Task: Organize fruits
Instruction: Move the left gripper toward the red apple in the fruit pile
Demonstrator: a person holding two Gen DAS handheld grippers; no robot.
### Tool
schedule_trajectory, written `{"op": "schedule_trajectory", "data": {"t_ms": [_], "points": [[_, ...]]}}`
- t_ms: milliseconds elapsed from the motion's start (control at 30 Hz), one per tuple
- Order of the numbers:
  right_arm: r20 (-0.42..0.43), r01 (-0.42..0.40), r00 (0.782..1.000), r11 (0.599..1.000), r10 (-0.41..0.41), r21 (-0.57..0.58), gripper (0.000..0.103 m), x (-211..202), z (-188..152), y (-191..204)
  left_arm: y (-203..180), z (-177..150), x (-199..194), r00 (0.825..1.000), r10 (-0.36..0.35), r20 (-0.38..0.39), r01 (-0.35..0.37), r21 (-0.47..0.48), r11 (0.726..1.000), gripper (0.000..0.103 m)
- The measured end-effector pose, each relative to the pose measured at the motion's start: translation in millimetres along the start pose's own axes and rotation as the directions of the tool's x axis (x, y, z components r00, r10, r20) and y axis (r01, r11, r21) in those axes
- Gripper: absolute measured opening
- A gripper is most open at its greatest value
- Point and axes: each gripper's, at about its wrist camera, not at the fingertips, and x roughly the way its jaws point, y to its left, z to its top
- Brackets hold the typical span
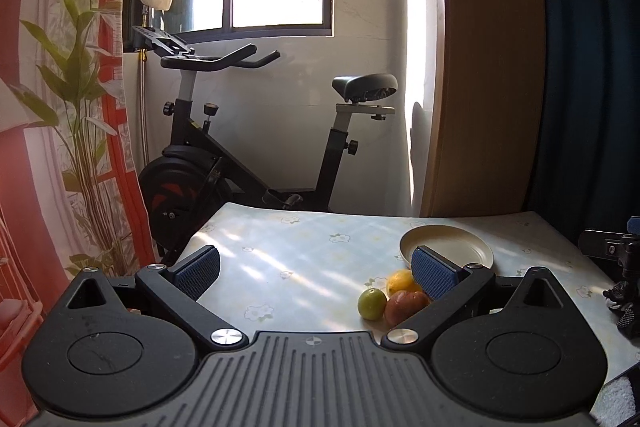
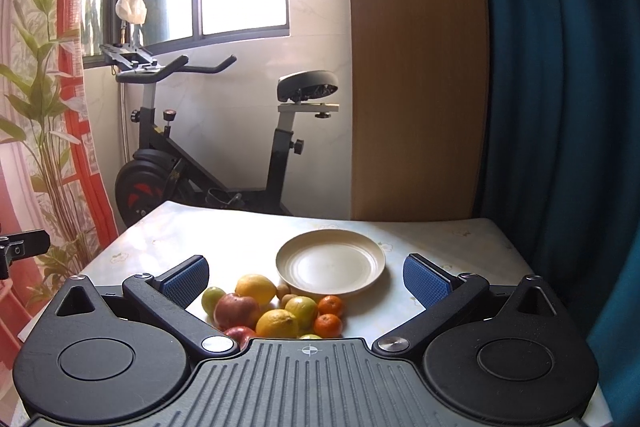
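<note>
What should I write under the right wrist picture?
Open right hand-held gripper faces a fruit pile beside an empty plate.

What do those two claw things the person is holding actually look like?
Both look alike: the left claw and right claw each have a black plastic body with a ribbed grey centre plate, two round black discs, silver pivot screws, and angled black arms ending in blue textured pads. No cables or sleeves show.

One plate (image 2: 330,263), two lemons (image 2: 256,287), two tangerines (image 2: 331,305), perhaps two apples (image 2: 236,309).
</note>
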Motion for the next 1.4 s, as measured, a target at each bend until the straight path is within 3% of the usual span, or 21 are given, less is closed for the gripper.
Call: {"op": "schedule_trajectory", "data": {"t_ms": [100, 200, 400, 567, 733, 867, 1033, 1133, 1267, 1400], "points": [[-0.009, -0.008, 1.000, 0.999, 0.008, 0.051, 0.103, 23.6, 9.0, -18.9, 1.0, 8.9, 21.2, 1.000, 0.011, 0.017, -0.011, -0.035, 0.999, 0.102], [-0.021, 0.007, 1.000, 0.994, -0.005, 0.108, 0.103, 47.8, 10.1, -34.4, 2.6, 11.9, 40.2, 0.997, -0.035, 0.067, 0.041, -0.080, 0.996, 0.102], [-0.076, -0.002, 0.997, 0.993, 0.011, 0.120, 0.103, 102.0, 1.9, -47.3, -14.4, 16.9, 69.5, 0.989, -0.054, 0.141, 0.054, 0.001, 0.999, 0.102], [-0.055, -0.058, 0.996, 0.986, 0.068, 0.158, 0.103, 134.6, -6.7, -49.0, -26.2, 26.4, 105.2, 0.992, -0.113, 0.062, 0.109, 0.061, 0.992, 0.102], [0.067, -0.009, 0.998, 0.993, 0.001, 0.117, 0.103, 151.5, -19.9, -44.8, -30.1, 23.8, 134.4, 0.994, -0.105, 0.023, 0.104, 0.046, 0.993, 0.103], [0.004, -0.035, 0.999, 0.999, 0.035, 0.036, 0.103, 165.7, -29.4, -33.9, -28.0, 11.7, 151.1, 0.990, -0.126, -0.064, 0.127, 0.008, 0.992, 0.103], [-0.100, -0.044, 0.994, 0.995, 0.054, 0.094, 0.103, 177.3, -48.6, -26.3, -32.6, -3.7, 167.5, 0.983, -0.086, -0.159, 0.095, 0.044, 0.995, 0.103], [-0.108, -0.065, 0.991, 0.992, 0.077, 0.107, 0.103, 176.7, -61.2, -20.7, -29.7, -12.4, 171.3, 0.979, -0.086, -0.185, 0.093, 0.029, 0.995, 0.103], [-0.091, -0.043, 0.995, 0.998, 0.040, -0.040, 0.103, 167.7, -79.6, 0.9, -30.9, -21.9, 173.4, 0.974, -0.065, -0.216, 0.075, 0.042, 0.996, 0.103], [-0.118, -0.083, 0.990, 0.993, 0.074, -0.078, 0.103, 164.2, -92.7, 13.7, -31.2, -41.5, 170.9, 0.963, -0.114, -0.242, 0.115, -0.011, 0.993, 0.103]]}}
